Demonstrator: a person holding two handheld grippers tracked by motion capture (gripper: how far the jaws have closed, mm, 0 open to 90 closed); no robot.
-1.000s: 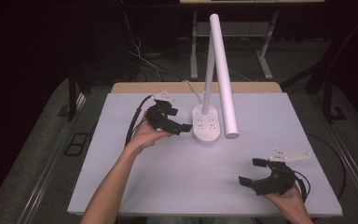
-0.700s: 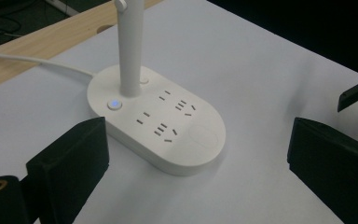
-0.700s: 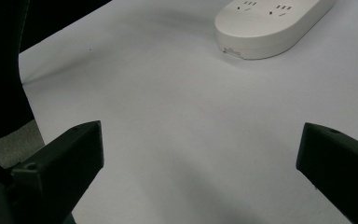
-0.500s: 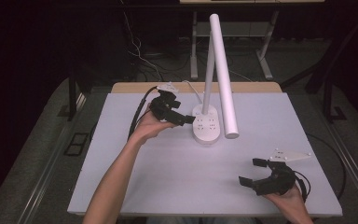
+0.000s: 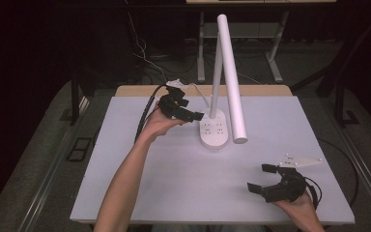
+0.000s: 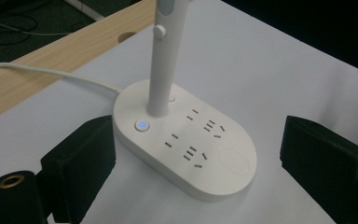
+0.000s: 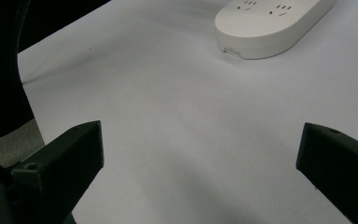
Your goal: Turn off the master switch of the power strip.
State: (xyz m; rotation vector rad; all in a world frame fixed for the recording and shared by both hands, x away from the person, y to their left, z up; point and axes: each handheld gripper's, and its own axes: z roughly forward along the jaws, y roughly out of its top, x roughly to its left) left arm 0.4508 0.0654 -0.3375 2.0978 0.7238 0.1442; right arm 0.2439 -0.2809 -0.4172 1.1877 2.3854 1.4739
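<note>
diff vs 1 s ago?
Left claw moved right, up to the lamp base; its jaws have just been closing slightly but stand open, one at each side of the base, nothing gripped. Right claw, lamp and table unchanged.
</note>
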